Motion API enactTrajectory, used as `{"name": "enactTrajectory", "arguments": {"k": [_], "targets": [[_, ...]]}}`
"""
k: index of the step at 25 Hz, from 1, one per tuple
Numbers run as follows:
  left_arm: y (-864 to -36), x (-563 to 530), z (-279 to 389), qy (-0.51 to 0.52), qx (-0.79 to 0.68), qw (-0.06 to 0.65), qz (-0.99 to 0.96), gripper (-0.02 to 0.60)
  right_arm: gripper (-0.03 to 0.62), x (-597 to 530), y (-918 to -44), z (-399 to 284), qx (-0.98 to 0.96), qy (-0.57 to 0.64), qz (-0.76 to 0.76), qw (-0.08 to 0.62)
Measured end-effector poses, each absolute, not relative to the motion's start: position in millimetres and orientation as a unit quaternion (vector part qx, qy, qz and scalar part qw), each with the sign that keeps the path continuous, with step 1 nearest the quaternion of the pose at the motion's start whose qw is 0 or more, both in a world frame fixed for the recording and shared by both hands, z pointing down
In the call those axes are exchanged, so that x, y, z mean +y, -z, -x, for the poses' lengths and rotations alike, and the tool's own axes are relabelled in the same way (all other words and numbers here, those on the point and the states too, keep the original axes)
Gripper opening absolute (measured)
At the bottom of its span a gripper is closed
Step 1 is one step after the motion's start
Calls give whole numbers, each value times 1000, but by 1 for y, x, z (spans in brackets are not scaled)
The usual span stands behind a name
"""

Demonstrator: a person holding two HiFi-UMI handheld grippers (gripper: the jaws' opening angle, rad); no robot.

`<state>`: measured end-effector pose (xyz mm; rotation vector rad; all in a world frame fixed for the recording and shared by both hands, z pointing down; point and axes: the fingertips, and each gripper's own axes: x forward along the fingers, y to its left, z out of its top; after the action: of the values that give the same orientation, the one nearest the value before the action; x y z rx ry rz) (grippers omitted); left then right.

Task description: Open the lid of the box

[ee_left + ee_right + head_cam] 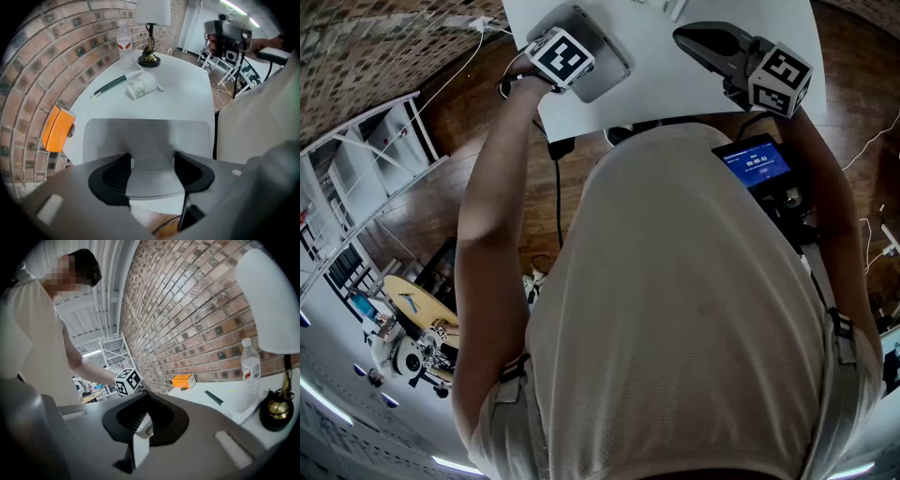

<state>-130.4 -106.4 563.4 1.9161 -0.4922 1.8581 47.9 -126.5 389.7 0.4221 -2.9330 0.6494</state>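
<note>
A grey box [602, 49] with rounded corners lies near the front edge of the white table [675, 89]. In the left gripper view its flat lid [146, 136] fills the foreground, and a grey tab [151, 174] at the lid's near edge sits between my left gripper's [151, 176] jaws. Those jaws stand wide, one dark pad [112, 179] on each side of the tab, with no visible squeeze. My right gripper [712, 42] hovers over the table to the right of the box, jaws together and holding nothing. Its own view shows only a thin pale slit between them.
Behind the box lie a green pen [112, 86] and a tipped paper cup [140, 86]. A water bottle [124, 44] and a lamp base [149, 58] stand at the back. An orange box [58, 127] sits at the table's left edge by the brick wall.
</note>
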Motion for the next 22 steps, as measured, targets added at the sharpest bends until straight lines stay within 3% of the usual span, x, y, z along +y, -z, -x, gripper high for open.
{"name": "enactTrajectory", "arguments": {"k": [7,14,22], "targets": [[-559,-62,154,-618,-207,227,-723,293,2,-107,-395,-33,-970,-207,-108,66],[-616,-32,183,-641,-189,265,-695,293,2,-114,-398,-4,-973,-205,-76,79],[-660,-28,186,-661,-171,267,-680,295,2,-107,-393,-20,-968,-207,-110,92]]}}
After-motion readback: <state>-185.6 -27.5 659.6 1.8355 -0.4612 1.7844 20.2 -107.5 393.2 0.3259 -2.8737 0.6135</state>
